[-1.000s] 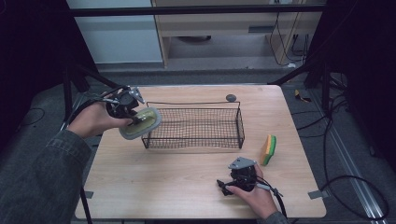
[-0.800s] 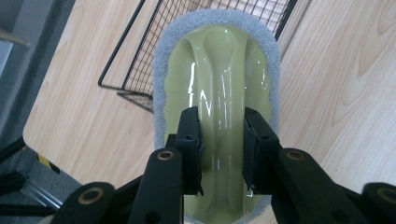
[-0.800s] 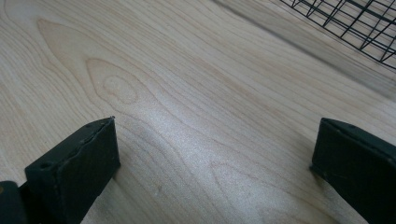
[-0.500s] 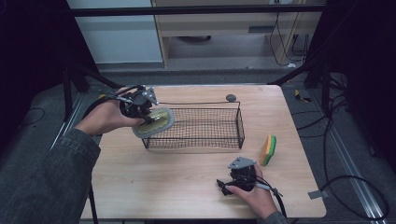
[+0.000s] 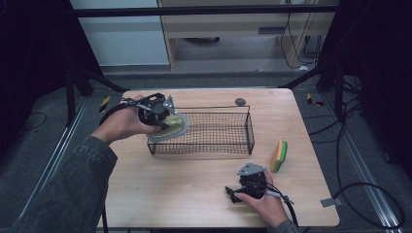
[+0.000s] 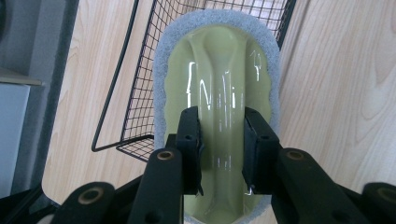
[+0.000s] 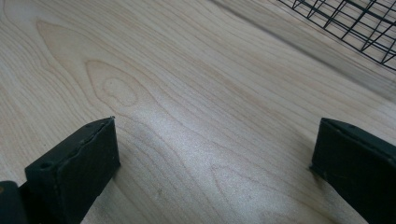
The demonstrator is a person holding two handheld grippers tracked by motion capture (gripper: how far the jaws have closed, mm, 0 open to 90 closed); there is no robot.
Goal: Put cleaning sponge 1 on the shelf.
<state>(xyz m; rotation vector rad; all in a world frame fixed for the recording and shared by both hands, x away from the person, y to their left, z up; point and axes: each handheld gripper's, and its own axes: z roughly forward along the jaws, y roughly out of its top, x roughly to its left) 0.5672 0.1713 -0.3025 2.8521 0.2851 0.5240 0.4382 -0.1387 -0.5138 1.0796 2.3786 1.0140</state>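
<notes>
While clamped in the left claw [image 6: 219, 149], the scrubber [image 6: 219, 84] has moved over the basket [image 5: 214, 131] corner; right claw [image 7: 215, 163] gapes.

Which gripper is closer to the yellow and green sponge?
Right. The right gripper rests beside the sponge; the left gripper holds a scrubber at the basket's far end.

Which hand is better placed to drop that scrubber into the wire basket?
Left. The left gripper already clamps the scrubber over the basket's left end; the right gripper rests open on the table, empty.
</notes>
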